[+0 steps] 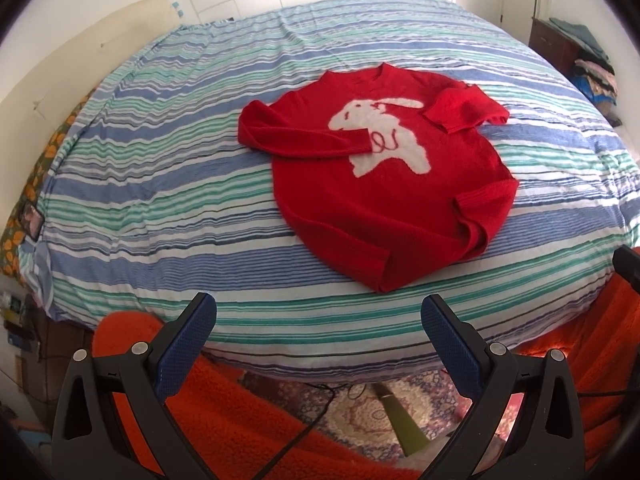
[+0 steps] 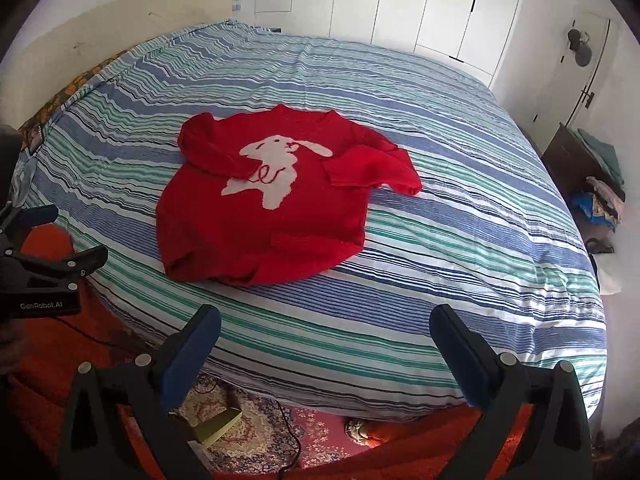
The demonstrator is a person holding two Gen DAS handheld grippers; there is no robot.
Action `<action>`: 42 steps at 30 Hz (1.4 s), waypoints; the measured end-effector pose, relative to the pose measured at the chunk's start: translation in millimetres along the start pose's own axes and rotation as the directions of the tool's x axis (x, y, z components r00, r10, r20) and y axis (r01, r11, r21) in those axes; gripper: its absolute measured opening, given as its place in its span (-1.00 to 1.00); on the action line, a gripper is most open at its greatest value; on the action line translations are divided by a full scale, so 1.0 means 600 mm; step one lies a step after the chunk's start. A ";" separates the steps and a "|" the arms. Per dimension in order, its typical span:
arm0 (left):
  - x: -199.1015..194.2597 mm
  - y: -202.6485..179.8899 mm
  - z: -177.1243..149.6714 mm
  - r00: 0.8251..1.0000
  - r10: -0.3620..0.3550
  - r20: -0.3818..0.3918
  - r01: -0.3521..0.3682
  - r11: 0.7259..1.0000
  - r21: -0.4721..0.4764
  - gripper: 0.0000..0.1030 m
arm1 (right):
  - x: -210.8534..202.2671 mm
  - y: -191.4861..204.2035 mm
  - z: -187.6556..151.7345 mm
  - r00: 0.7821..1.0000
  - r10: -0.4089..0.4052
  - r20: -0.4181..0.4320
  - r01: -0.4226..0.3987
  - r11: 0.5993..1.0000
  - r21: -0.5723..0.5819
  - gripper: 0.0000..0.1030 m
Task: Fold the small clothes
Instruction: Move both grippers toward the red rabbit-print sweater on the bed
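A small red sweater (image 1: 384,196) with a white rabbit on its front lies face up on the striped bed (image 1: 160,184). Both sleeves are folded in over the chest and the hem is slightly rumpled. It also shows in the right wrist view (image 2: 264,220). My left gripper (image 1: 319,312) is open and empty, held off the bed's near edge, short of the sweater's hem. My right gripper (image 2: 325,324) is open and empty, also back from the sweater near the bed's edge. The left gripper shows at the left edge of the right wrist view (image 2: 44,236).
The bed (image 2: 460,240) has a blue, green and white striped sheet. An orange blanket (image 1: 224,412) and a patterned rug (image 1: 360,408) lie below the near edge. A dark dresser (image 2: 572,160) with piled clothes stands at the right. White wardrobe doors (image 2: 400,0) are behind.
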State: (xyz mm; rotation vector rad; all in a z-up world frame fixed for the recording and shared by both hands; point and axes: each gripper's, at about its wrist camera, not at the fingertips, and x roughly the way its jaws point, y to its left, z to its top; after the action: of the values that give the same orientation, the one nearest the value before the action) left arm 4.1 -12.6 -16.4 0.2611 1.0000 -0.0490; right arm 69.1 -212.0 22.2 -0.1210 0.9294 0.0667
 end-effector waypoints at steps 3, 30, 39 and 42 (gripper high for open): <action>0.001 0.001 -0.001 1.000 0.005 -0.002 -0.005 1.000 0.003 0.99 | 0.002 0.003 0.000 1.000 -0.002 -0.004 0.002 1.000 -0.002 1.00; 0.010 0.000 0.000 0.998 -0.007 -0.056 0.007 1.000 0.002 0.99 | 0.012 0.000 -0.002 0.999 -0.027 -0.038 0.027 1.000 0.000 1.00; 0.010 0.000 0.000 0.998 -0.007 -0.055 0.007 1.000 0.002 0.99 | 0.012 0.001 -0.003 0.999 -0.032 -0.039 0.032 0.999 -0.002 1.00; 0.010 0.000 0.000 0.998 -0.007 -0.055 0.007 1.000 0.002 0.99 | 0.013 0.001 -0.002 0.999 -0.032 -0.041 0.032 0.999 -0.002 1.00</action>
State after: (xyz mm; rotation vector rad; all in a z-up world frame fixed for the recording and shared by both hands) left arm 7.4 -12.2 -21.3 0.2621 1.0557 -0.0491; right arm 72.4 -211.5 15.3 -0.1392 0.9683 0.0353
